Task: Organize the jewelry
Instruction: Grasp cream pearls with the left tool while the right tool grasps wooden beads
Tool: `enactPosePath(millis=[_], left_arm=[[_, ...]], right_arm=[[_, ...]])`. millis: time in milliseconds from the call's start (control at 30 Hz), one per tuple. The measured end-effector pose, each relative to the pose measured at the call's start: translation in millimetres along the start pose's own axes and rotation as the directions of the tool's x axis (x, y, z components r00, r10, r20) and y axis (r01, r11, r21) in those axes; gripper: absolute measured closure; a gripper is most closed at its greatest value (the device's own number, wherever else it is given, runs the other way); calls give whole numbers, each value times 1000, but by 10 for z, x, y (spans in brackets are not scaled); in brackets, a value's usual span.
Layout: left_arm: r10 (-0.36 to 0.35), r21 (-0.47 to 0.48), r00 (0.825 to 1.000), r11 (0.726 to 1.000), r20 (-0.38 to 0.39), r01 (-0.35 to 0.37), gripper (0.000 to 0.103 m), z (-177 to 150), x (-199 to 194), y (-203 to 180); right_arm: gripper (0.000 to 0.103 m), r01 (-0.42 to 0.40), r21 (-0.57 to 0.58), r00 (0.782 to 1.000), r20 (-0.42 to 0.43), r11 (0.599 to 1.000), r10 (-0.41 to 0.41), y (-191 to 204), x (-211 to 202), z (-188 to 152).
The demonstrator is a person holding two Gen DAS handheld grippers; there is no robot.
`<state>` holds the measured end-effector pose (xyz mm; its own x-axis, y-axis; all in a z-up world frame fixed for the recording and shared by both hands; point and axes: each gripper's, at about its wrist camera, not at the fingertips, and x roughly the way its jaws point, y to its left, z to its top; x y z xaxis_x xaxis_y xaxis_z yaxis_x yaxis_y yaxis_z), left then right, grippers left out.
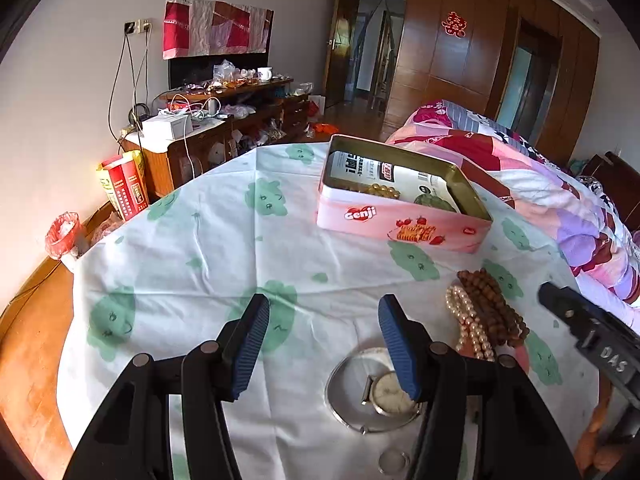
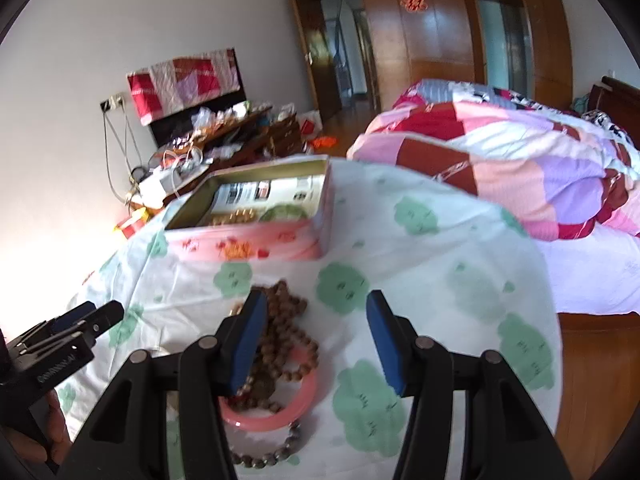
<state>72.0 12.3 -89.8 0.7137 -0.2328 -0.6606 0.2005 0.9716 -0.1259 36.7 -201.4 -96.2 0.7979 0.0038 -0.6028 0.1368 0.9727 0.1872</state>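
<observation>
An open pink Genji tin (image 1: pixel 400 224) stands at the far side of the table; it holds a printed packet, yellow beads (image 1: pixel 382 191) and something green. It also shows in the right wrist view (image 2: pixel 256 246). My left gripper (image 1: pixel 324 344) is open and empty above the cloth, with a watch (image 1: pixel 390 394) inside a silver bangle (image 1: pixel 340 408) under its right finger. Pearls (image 1: pixel 468 326) and brown wooden beads (image 1: pixel 492 308) lie to its right. My right gripper (image 2: pixel 316 340) is open and empty over brown beads (image 2: pixel 286 336), a pink bangle (image 2: pixel 276 412) and a dark bead bracelet (image 2: pixel 272 456).
The round table has a white cloth with green prints (image 1: pixel 192 240). A bed with a patchwork quilt (image 2: pixel 520 168) is at the right. A cluttered wooden cabinet (image 1: pixel 224 128) stands by the far wall. A small coin-like ring (image 1: pixel 394 462) lies near the front edge.
</observation>
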Motion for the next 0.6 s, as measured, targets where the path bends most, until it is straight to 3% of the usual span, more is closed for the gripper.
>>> enactPosePath(millis=[600], left_arm=[[-5, -7, 1000, 1000, 3, 5, 45, -18, -24, 26]], right_arm=[[47, -61, -28, 980, -189, 998, 55, 221, 535, -30]])
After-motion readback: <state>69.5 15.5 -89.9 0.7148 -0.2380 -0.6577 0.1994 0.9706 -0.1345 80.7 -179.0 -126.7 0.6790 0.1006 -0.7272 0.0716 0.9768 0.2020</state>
